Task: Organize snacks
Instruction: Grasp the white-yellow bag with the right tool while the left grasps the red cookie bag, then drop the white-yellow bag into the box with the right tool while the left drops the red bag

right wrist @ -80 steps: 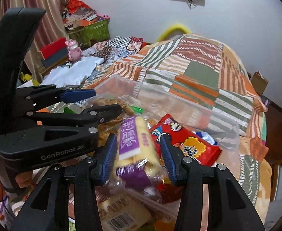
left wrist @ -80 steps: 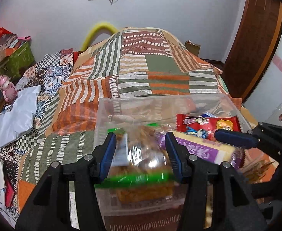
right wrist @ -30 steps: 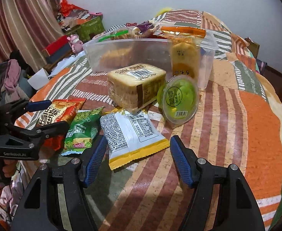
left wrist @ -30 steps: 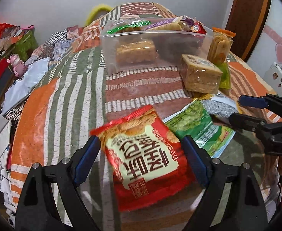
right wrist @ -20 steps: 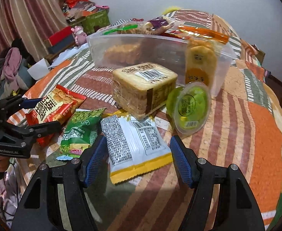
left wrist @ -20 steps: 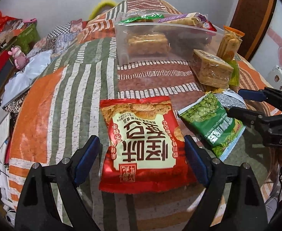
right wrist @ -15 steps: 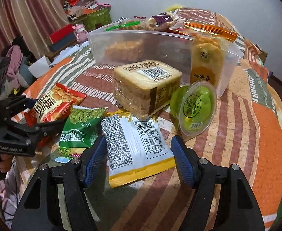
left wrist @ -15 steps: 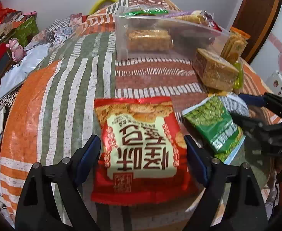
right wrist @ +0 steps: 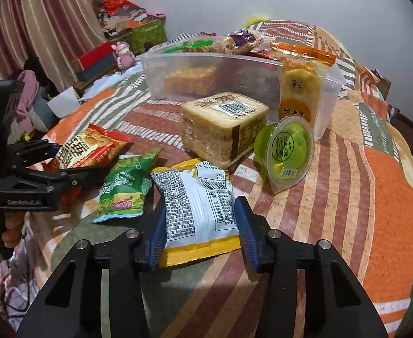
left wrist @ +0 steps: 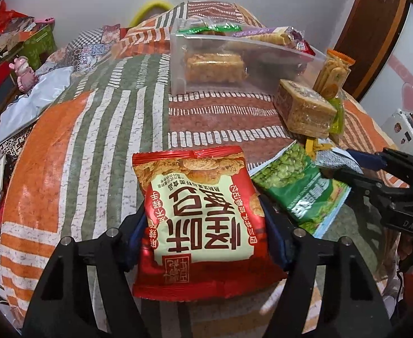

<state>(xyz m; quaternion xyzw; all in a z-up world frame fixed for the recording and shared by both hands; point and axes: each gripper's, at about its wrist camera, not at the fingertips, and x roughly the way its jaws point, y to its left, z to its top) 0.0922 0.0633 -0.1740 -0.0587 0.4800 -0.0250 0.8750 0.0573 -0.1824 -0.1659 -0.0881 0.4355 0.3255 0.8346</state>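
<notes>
Left gripper [left wrist: 203, 233] hides red packet [left wrist: 198, 197] edges — grip unclear.

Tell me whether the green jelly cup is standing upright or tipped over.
Tipped. The round green jelly cup lies on its side on the striped bedspread, with its printed lid facing the right wrist camera, next to the wrapped bread loaf.

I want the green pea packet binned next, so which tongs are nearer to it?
Roughly even. The green pea packet lies between both: left tongs straddle the red snack bag beside it, right tongs straddle the white-and-yellow packet on its other side.
</notes>
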